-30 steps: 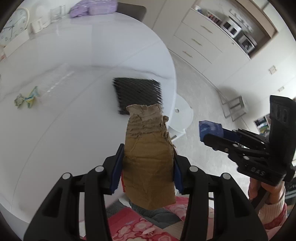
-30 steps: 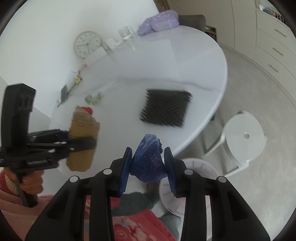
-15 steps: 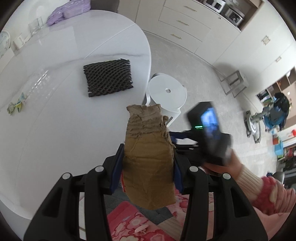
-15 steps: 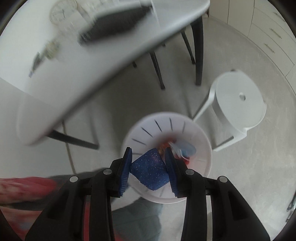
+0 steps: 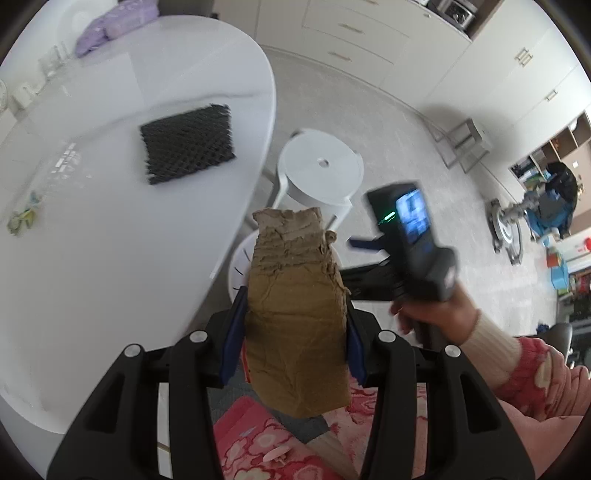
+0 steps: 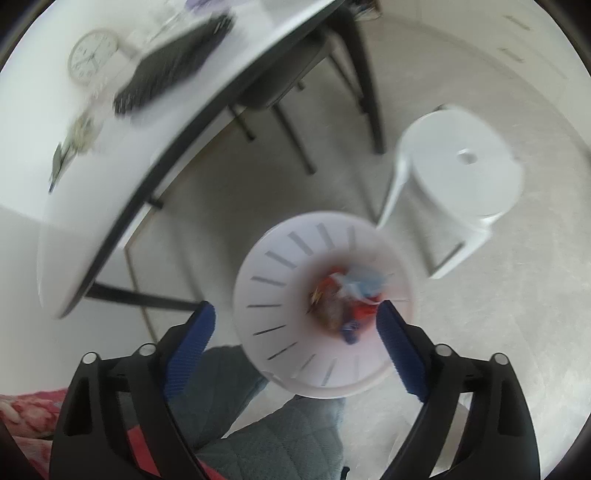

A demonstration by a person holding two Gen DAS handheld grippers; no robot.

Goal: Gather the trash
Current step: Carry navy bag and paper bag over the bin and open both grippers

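Observation:
My left gripper (image 5: 293,332) is shut on a torn brown cardboard piece (image 5: 295,317) and holds it beside the white table's (image 5: 92,229) edge. My right gripper (image 6: 295,336) is open and empty above the white slotted trash bin (image 6: 280,280) on the floor. Inside the bin lie red, blue and brown scraps (image 6: 343,299), with a dark blue scrap (image 6: 351,330) among them. The right gripper also shows in the left wrist view (image 5: 406,236), low beside the table. A black foam net (image 5: 186,144) and a small crumpled wrapper (image 5: 22,218) lie on the table.
A white round stool (image 5: 319,173) stands by the table's edge, next to the bin (image 5: 240,258). A purple bag (image 5: 110,26) and glasses (image 5: 55,61) are at the table's far end. Black table legs (image 6: 280,122) stand behind the bin. Cabinets line the far wall.
My right gripper has opened over the bin and the dark blue scrap has dropped in. My left gripper still holds the cardboard and has shifted slightly.

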